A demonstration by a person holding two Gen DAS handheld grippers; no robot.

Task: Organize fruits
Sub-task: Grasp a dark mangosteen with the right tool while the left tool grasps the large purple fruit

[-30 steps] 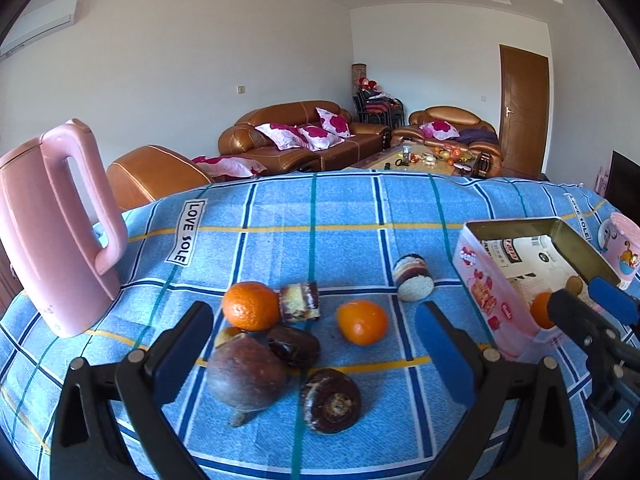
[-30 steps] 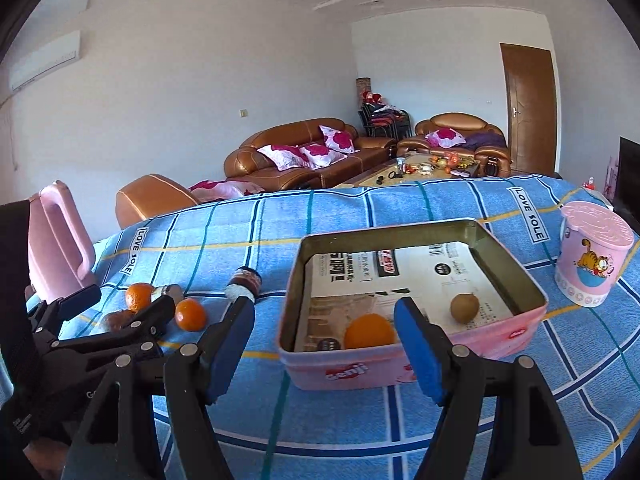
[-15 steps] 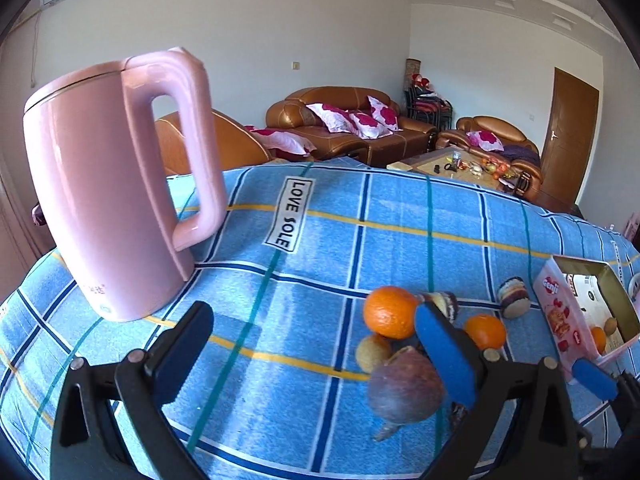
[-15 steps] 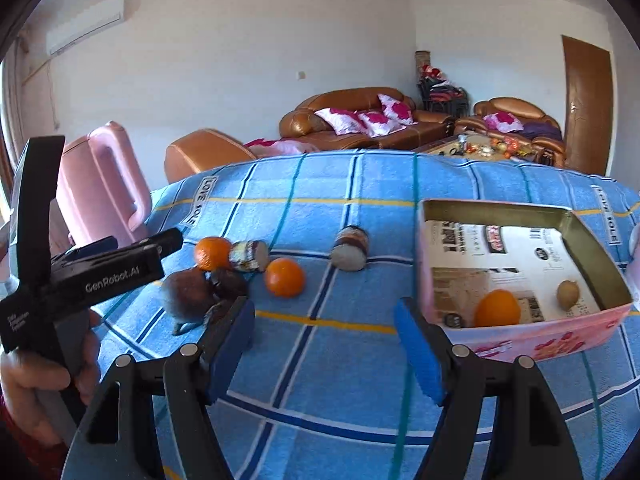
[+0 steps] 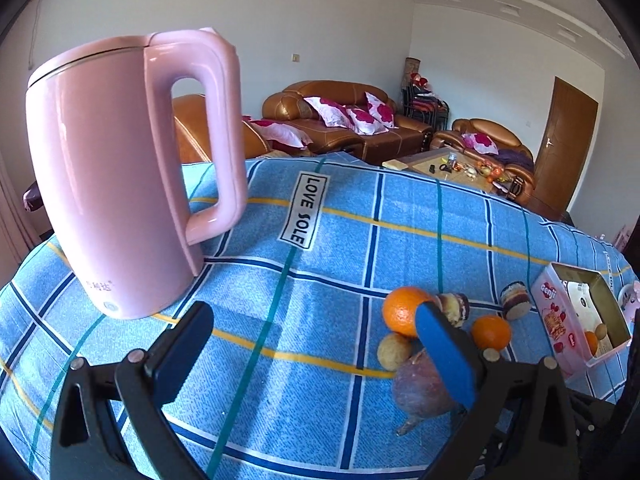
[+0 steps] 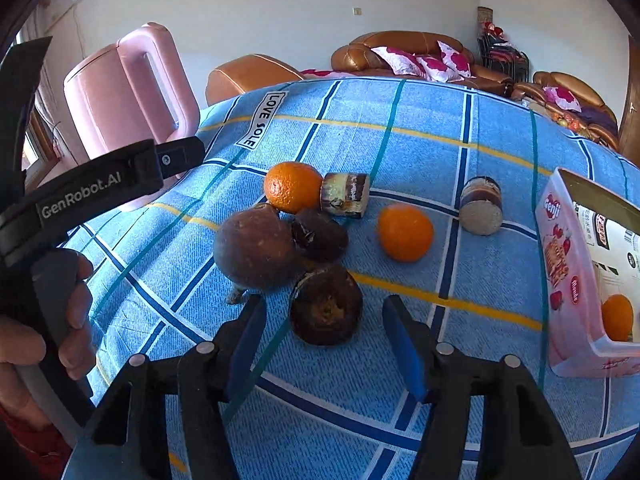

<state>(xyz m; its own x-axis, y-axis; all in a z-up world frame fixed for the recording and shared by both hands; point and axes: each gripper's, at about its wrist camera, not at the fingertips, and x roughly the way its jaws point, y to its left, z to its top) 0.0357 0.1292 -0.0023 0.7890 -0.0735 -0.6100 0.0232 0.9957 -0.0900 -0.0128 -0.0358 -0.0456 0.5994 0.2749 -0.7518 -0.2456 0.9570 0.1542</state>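
Fruit lay clustered on the blue checked cloth (image 6: 400,148). From the right wrist view, a big orange (image 6: 293,187) sat at the far side of the cluster, touching a small layered cake roll (image 6: 345,199) on its right. Nearer lay a large purple-brown round fruit (image 6: 256,251), with a dark brown lump (image 6: 320,234) against its right side and a dark round cake (image 6: 326,309) nearest of all. A smaller orange (image 6: 405,233) rested apart to the right, and a second cake roll (image 6: 480,211) stood farther right, near the pink tin (image 6: 560,248). Inside the tin, at the right edge, lay another orange (image 6: 617,317).

Right gripper (image 6: 324,340) was released, its blue-padded jaws spread wide and holding nothing, with the dark round cake just ahead, between the fingertips. It did not appear to touch either finger.

Left gripper (image 5: 316,344) was likewise released and empty, jaws wide apart above bare cloth. In its view the pink kettle (image 5: 120,176) stood upright at far left, close by, and the fruit cluster sat to the right, partly behind the right finger (image 5: 444,354). A small tan fruit (image 5: 393,351) showed there, just beside the big orange. In the right view, the hand (image 6: 48,332) held that gripper's handle at the left edge.
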